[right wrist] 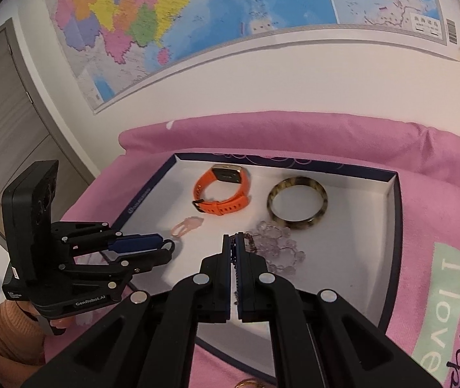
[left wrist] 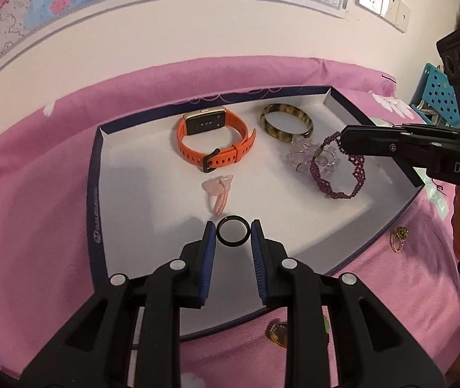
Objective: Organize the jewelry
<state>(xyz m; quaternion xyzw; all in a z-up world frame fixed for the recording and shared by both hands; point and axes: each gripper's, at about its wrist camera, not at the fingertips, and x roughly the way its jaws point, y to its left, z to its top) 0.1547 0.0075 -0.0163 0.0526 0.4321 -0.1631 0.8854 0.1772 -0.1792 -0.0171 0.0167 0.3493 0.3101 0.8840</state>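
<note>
— What can't you make out?

— My right gripper (right wrist: 235,239) hides most of the purple beaded bracelet (left wrist: 338,166) pinched in its pressed-together jaws; a gold piece (left wrist: 399,239) on the pink cloth (left wrist: 36,210) beside it is blurry.

— And the rest?

— The white tray (left wrist: 152,258) lies ahead of both grippers. My left gripper (left wrist: 232,231) clamps a thin black ring (left wrist: 232,233) over its near edge.

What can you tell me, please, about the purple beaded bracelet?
The purple beaded bracelet is a lacy, scalloped band of tiny dark-purple beads, looking woven. It hangs as an open loop from the shut right gripper, which pinches its upper end. Its lower end reaches the white floor of the box, beside the clear crystal bracelet.
</note>
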